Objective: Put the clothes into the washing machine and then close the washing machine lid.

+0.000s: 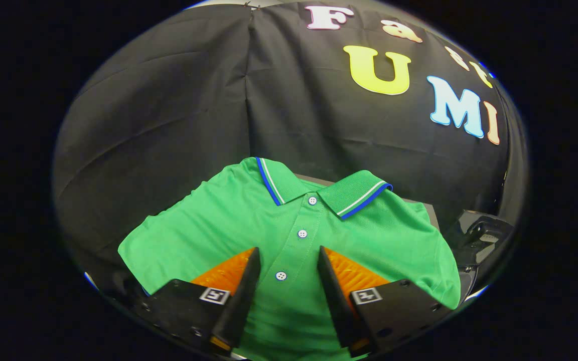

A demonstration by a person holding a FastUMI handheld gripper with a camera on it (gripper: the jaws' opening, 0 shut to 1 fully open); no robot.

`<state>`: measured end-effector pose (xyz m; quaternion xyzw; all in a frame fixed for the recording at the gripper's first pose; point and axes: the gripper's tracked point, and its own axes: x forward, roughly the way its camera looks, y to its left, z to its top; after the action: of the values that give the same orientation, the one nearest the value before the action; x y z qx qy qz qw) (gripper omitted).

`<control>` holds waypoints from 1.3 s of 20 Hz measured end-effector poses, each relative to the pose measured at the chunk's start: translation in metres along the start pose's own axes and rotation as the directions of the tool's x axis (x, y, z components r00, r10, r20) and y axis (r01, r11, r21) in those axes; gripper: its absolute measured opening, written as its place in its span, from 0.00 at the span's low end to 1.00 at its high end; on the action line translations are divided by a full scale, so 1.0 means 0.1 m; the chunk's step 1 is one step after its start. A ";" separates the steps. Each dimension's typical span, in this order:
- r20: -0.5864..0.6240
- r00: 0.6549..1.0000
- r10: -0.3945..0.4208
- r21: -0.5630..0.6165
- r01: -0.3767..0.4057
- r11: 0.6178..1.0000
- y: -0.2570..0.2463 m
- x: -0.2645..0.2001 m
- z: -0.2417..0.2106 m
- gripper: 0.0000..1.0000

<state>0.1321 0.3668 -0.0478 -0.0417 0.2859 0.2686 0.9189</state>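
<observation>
I see the green polo shirt with blue-and-white striped collar (249,225) lying spread flat, its button placket running between my gripper (285,265) fingers. The fingers stand apart, released, over the fabric. A dark object (479,235) sits just right of the shirt.

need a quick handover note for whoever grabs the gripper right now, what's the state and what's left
Gripper: open, its fingers spread apart over the front of the green polo shirt, one on each side of the button strip. Whether they touch the fabric I cannot tell; nothing is gripped.
Shirt: lying flat and spread out, collar pointing away from the fingers toward the black cloth wall. The lowest button sits between the fingers.
A dark object sits just beyond the shirt's far side; what it is I cannot tell.
Done: nothing yet, the shirt is not picked up.
Left: grip the shirt, put it into the washing machine, close the lid.
</observation>
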 end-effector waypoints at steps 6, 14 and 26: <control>-0.001 1.000 0.001 -0.007 -0.001 1.000 0.01 -0.01 0.03 0.15; 0.121 0.992 0.037 0.015 -0.039 0.999 0.07 -0.24 0.30 0.01; 0.288 0.956 0.059 0.006 -0.063 0.998 -0.42 -0.92 0.75 0.01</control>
<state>0.1276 0.3053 0.0619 0.0134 0.1526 0.2979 0.9422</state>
